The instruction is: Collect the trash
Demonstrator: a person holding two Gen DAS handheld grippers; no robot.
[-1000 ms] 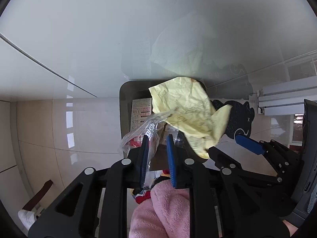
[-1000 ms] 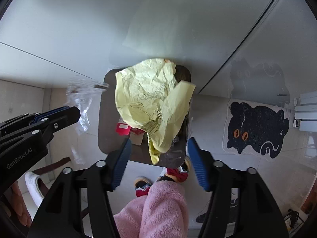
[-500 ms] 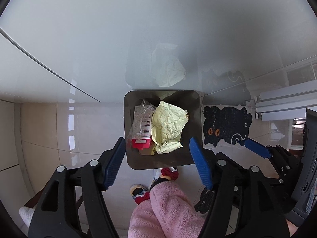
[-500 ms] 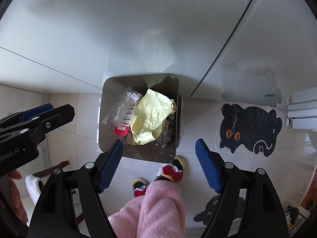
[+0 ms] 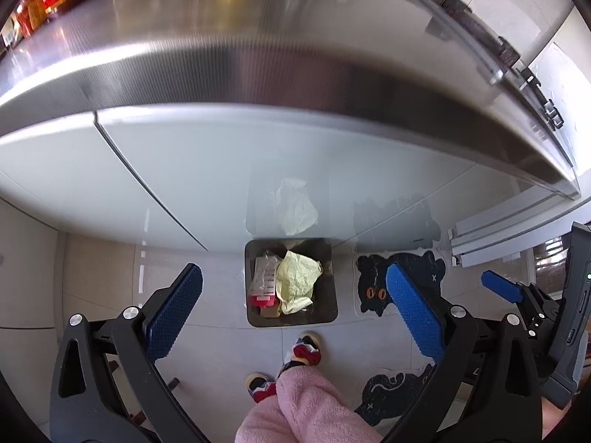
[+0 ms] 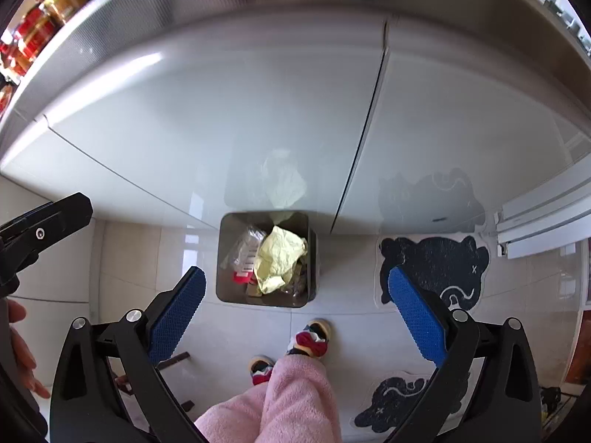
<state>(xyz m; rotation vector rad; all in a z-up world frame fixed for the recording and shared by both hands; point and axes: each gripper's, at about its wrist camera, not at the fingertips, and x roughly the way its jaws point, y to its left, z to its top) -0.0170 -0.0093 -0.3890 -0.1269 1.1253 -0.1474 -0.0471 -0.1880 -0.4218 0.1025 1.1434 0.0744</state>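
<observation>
Pale floor tiles carry the bin (image 5: 291, 317) holding yellow paper (image 5: 297, 280); left gripper (image 5: 295, 310) and right gripper (image 6: 295, 306) spread empty; next, lift clear toward remaining trash.

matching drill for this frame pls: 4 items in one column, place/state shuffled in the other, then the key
Items
1. yellow crumpled paper
2. clear plastic wrapper
3. black cat mat
4. left gripper

Place or state
A. on the floor tiles, right of the trash bin
B. open, nothing between its fingers
C. in the bin, along its left side
D. in the bin, middle to right, on top of the pile

Pairs: 1-D, 2-C, 3-A, 4-B
</observation>
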